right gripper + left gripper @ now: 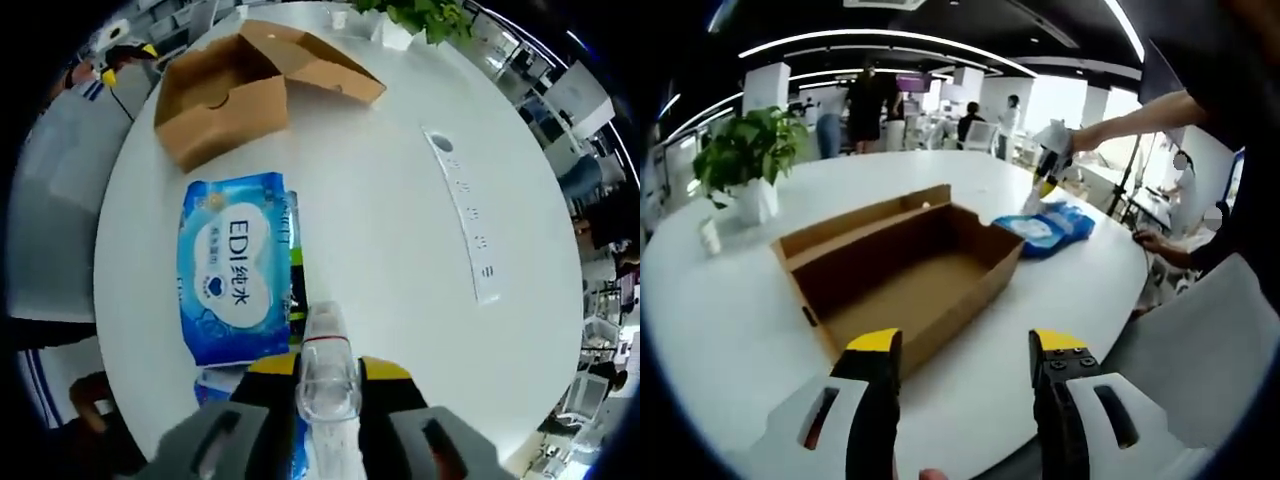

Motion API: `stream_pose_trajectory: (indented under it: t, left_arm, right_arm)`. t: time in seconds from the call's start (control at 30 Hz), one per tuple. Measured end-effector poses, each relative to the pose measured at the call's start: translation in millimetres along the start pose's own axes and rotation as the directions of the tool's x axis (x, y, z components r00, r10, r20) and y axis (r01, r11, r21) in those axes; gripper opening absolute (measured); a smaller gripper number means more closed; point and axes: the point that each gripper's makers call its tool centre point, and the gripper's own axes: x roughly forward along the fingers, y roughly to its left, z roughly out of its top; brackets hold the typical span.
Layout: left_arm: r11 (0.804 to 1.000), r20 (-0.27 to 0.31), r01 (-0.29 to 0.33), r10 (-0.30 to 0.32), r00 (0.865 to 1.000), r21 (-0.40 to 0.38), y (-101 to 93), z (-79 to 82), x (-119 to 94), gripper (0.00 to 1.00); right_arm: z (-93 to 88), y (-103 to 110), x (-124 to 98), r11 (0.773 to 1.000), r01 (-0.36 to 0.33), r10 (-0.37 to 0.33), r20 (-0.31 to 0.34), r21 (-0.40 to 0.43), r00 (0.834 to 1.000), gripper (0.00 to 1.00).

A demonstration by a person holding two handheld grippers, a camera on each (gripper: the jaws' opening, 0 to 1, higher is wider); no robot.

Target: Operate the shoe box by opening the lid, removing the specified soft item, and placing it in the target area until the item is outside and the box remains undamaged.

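The brown cardboard shoe box (910, 270) lies open and empty on the white round table (720, 320), its lid folded back. My left gripper (965, 350) stands open just in front of the box's near corner, nothing between its yellow-tipped jaws. Right of the box rests a blue pack of wet wipes (1050, 228). Just above it, a person's outstretched arm holds my right gripper (1048, 170). In the right gripper view the pack (235, 265) lies flat on the table, the box (250, 85) beyond it. My right gripper (328, 372) is shut on a clear plastic piece (328, 350) at the pack's near edge.
A potted plant (745, 150) in a white pot stands at the table's far left. A long white strip (465, 215) is set into the tabletop right of the pack. A person in grey (60, 150) stands at the table's edge. Several people stand in the office behind.
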Motion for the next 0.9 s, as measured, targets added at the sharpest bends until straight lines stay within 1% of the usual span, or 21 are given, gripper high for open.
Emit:
stream_pose_trajectory:
  t: [0.1, 0.23, 0.33, 0.5, 0.7, 0.8, 0.9]
  left_arm:
    - [1.0, 0.0, 0.001, -0.001, 1.0, 0.0, 0.4, -0.5, 0, 0.52]
    - [1.0, 0.001, 0.003, -0.003, 1.0, -0.001, 1.2, -0.9, 1, 0.52]
    - [1.0, 0.002, 0.004, -0.004, 1.0, -0.001, 1.4, -0.8, 2, 0.52]
    - [1.0, 0.004, 0.007, -0.007, 1.0, -0.003, 1.5, -0.9, 4, 0.52]
    - [1.0, 0.007, 0.01, -0.01, 1.0, -0.004, 0.9, -0.2, 4, 0.52]
    - [1.0, 0.01, 0.01, -0.01, 1.0, -0.005, 1.2, 0.6, 4, 0.52]
    - [1.0, 0.013, 0.01, -0.009, 1.0, -0.009, 1.5, 0.5, 3, 0.52]
  right_arm:
    - [0.6, -3, 2, 1.0, -0.002, 0.002, -0.014, -0.006, 1.0, 0.17]
    - [-3.3, -7, 6, 0.999, -0.007, 0.003, -0.07, -0.049, 0.998, 0.17]
    - [-1.2, -8, 7, 0.998, -0.011, 0.007, -0.08, -0.055, 0.997, 0.17]
    - [0.2, -9, 8, 0.995, -0.033, 0.021, -0.125, -0.099, 0.992, 0.18]
    - [9.2, -7, 10, 0.994, -0.042, 0.029, -0.129, -0.096, 0.991, 0.18]
    - [10.0, -7, 10, 0.992, -0.045, 0.029, -0.137, -0.116, 0.99, 0.18]
    - [11.6, -8, 10, 0.993, -0.047, 0.032, -0.132, -0.107, 0.991, 0.18]
